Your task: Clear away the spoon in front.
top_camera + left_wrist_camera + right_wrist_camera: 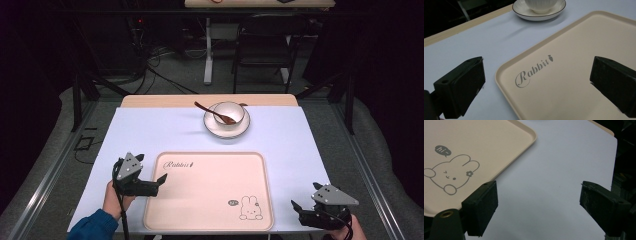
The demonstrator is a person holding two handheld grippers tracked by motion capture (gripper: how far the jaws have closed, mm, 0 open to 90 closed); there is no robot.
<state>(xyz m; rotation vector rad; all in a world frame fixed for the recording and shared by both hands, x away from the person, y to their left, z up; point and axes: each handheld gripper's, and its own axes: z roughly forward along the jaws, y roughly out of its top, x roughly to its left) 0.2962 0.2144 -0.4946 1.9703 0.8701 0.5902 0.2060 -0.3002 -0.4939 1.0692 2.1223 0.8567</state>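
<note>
Left gripper (161,178): your jaws stand spread and hold nothing, one over the tray's near-left rim, the other over the bare tabletop (150,130) beside it. Right gripper (296,206): jaws likewise spread and empty, low at the near-right corner of the tabletop, just right of the tray and apart from it. Tray (210,192): beige, shallow-rimmed, lying flat at the near middle, nothing on it. Beyond it, at the far middle: white ribbed bowl (229,114) standing on a dark-rimmed white saucer (246,126), a brown spoon (214,113) resting in the bowl with its handle out to the far left. Handling note: the likely step is gripping the tray at its two sides, so bring each pair of jaws squarely over the rim, one above and one below, close both evenly, and lift level. Markings on tray: script "Rabbit" (533,71) with a small carrot at the far-left corner; a rabbit drawing (447,173) with speech bubble "hi~" (442,150) at the near-right corner.
</note>
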